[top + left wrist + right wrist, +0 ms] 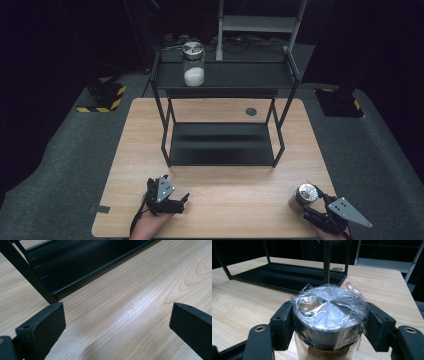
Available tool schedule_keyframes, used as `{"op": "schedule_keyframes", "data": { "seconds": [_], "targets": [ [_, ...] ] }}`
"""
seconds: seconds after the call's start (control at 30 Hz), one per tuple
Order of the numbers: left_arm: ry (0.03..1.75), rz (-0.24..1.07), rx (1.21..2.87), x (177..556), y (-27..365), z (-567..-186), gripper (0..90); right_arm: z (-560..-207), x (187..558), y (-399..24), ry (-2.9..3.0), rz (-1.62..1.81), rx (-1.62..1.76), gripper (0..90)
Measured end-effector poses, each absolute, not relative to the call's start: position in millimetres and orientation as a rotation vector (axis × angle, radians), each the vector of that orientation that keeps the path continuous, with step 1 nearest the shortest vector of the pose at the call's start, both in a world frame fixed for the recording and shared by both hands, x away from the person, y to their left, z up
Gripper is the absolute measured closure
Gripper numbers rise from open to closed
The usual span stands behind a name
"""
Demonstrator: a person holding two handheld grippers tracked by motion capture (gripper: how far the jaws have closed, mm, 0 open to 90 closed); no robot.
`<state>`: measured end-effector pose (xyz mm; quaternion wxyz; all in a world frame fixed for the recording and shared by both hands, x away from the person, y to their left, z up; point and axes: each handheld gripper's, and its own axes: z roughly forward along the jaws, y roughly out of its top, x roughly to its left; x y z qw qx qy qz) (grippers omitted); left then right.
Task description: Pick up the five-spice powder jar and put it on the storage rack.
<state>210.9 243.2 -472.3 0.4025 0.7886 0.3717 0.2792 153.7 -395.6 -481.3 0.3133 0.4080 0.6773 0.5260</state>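
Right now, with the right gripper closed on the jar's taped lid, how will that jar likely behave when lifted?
The jar looks like clear glass, so probably rigid and breakable. Glossy tape over its lid may let the right gripper's pads slip a little. The brown filling probably makes it fairly heavy for its size, and apt to swing below the lid grip.

The table is showing pale wood with a wavy grain — the rack on it is standing plain black. The near jar is wearing a silver lid under shiny clear film, with brown grains showing beneath; the far jar is holding white powder. Both grippers are showing black — each with a grey plate. The floor block is carrying yellow and black stripes
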Motion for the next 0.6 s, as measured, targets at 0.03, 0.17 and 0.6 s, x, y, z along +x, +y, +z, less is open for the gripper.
{"op": "schedule_keyframes", "data": {
  "seconds": [0.03,0.17,0.6],
  "targets": [
    [0.938,0.706,1.995,211,243,-472,0.9,-481,154,-395,1.782,1.388,1.08,32.9],
    [0.936,0.707,1.996,211,243,-472,0.9,-480,152,-394,1.772,1.383,1.083,33.1],
    [0.935,0.709,1.993,210,243,-473,0.9,-462,152,-379,1.744,1.425,1.019,33.4]
  ]
}}
